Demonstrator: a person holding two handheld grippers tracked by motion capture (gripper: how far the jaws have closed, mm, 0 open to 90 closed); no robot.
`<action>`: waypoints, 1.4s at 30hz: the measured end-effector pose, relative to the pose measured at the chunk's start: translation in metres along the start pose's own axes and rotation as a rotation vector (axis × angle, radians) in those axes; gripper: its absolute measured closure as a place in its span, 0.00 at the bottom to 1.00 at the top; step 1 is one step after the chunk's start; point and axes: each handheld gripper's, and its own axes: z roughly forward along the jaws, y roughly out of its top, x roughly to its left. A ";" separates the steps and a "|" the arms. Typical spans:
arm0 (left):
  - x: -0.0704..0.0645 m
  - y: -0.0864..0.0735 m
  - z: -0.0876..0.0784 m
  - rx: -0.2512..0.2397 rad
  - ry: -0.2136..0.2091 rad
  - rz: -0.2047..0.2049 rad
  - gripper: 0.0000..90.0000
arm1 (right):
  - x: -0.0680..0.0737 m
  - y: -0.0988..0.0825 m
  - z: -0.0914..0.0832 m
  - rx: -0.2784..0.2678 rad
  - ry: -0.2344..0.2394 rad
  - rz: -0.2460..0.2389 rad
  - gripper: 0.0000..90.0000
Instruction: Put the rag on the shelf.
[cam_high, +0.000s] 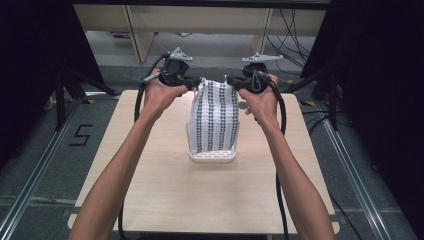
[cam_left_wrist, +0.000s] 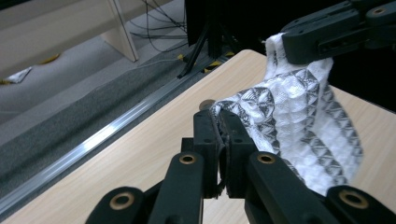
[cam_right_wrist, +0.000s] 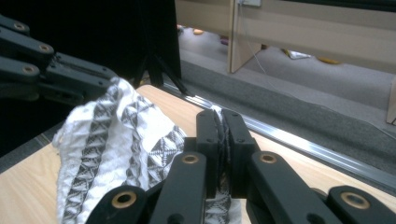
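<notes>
Centre of the high view: light wooden table, broad and pale. On it, just above centre, white slotted basket. Over the basket, patterned cloth hanging stretched. At upper left of the cloth, left gripper clamped on one top corner; at upper right, right gripper pinching the other.

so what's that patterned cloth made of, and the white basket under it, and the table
Cloth: seemingly woven cotton, waffle-textured, matte white with dark grey bands; it drapes limp between the left gripper and right gripper, both shut on it.
Basket: probably moulded plastic, white, with rows of small holes along its rim.
Table: pale wood-grain top, likely laminate; smooth, faint sheen.
</notes>
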 end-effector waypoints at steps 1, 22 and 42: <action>0.002 -0.002 0.003 0.002 0.004 -0.012 0.96 | -0.001 0.000 0.003 0.000 0.002 0.009 0.97; 0.023 -0.035 0.042 0.084 0.007 -0.106 0.86 | -0.013 -0.022 0.052 0.145 -0.065 0.070 0.81; 0.025 -0.048 0.034 0.104 0.028 -0.219 0.36 | -0.017 -0.024 0.034 0.135 -0.066 0.076 0.59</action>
